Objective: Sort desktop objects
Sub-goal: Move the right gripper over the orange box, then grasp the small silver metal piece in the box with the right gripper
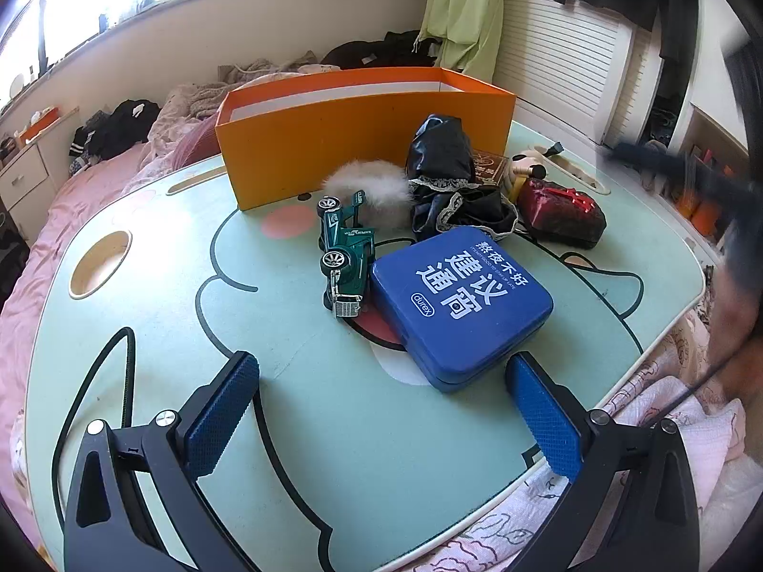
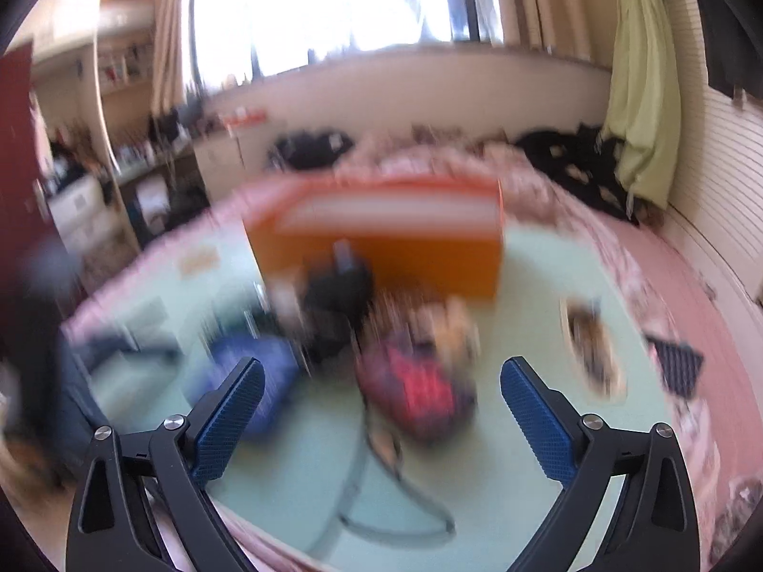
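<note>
Green table (image 1: 157, 314) holds an orange box (image 1: 334, 143), and in front of it a hard, flat blue tin (image 1: 460, 307) sits waiting, best pinched by its edges, while both tongs, left (image 1: 381, 422) and right (image 2: 381, 422), are wide open.

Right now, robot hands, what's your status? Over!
Left hand-held gripper open, empty. Right hand-held gripper open, empty, view blurred. Blue tin nearest, green toy car touching it. Orange box behind.
</note>
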Demonstrator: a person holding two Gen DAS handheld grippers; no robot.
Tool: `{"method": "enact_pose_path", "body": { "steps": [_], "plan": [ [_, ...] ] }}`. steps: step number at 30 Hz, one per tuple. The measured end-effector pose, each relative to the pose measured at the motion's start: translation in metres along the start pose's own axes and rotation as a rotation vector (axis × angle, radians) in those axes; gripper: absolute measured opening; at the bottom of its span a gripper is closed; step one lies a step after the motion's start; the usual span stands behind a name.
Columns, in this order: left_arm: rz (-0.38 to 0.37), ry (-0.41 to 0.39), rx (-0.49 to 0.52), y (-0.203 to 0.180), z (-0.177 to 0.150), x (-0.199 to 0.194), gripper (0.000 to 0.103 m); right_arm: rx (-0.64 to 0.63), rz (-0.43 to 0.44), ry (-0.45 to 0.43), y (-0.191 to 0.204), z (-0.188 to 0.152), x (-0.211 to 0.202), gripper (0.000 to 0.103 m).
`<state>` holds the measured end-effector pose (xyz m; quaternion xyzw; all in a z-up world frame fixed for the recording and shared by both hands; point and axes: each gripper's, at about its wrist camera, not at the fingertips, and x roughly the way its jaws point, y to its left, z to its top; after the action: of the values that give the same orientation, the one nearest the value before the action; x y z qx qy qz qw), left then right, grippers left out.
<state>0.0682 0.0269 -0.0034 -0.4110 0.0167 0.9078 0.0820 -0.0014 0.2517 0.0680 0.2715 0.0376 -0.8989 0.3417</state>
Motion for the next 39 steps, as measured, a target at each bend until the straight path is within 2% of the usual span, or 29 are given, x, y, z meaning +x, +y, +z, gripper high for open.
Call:
{"method": "enact_pose_path", "body": {
  "steps": [2,3,6,9,12,15,25,30,32,34,35,37,39],
  "plan": [
    [-0.001,0.000,0.000,0.001,0.000,0.000,0.103,0.002,-0.022,0.017,0.005,0.035,0.016,0.100],
    [0.000,0.000,0.000,0.001,0.000,0.000,0.103,-0.012,-0.062,0.042,0.011,0.050,0.031,0.100],
    [-0.001,0.000,0.000,0.001,0.000,0.000,0.103,-0.037,-0.154,0.159,0.023,0.075,0.082,0.100],
    [-0.001,-0.002,-0.001,0.001,0.000,-0.001,0.103,-0.010,-0.118,0.247,0.028,0.084,0.121,0.098],
    [0.000,-0.005,-0.004,0.003,0.001,-0.001,0.103,0.023,-0.119,0.320,0.028,0.078,0.151,0.097],
    [-0.002,-0.005,-0.006,0.003,0.001,-0.001,0.103,0.073,-0.083,0.330,0.022,0.074,0.155,0.097],
    [-0.001,-0.005,-0.004,0.004,0.002,-0.002,0.103,0.046,-0.080,0.328,0.023,0.076,0.154,0.097],
    [-0.001,-0.006,-0.004,0.004,0.002,-0.002,0.103,0.042,-0.087,0.370,0.022,0.084,0.158,0.097],
    [-0.001,-0.006,-0.004,0.004,0.002,-0.002,0.103,0.041,-0.097,0.386,0.020,0.093,0.163,0.093],
    [-0.002,-0.006,-0.005,0.004,0.002,-0.002,0.103,0.077,-0.069,0.432,0.015,0.100,0.169,0.081],
    [-0.001,-0.006,-0.004,0.004,0.002,-0.002,0.103,0.107,-0.053,0.474,0.011,0.103,0.175,0.077],
    [-0.002,-0.006,-0.004,0.004,0.002,-0.002,0.103,0.175,-0.026,0.587,0.002,0.105,0.188,0.060],
    [-0.001,-0.006,-0.004,0.004,0.002,-0.002,0.103,0.179,-0.013,0.670,-0.001,0.106,0.200,0.052]
  ]
}}
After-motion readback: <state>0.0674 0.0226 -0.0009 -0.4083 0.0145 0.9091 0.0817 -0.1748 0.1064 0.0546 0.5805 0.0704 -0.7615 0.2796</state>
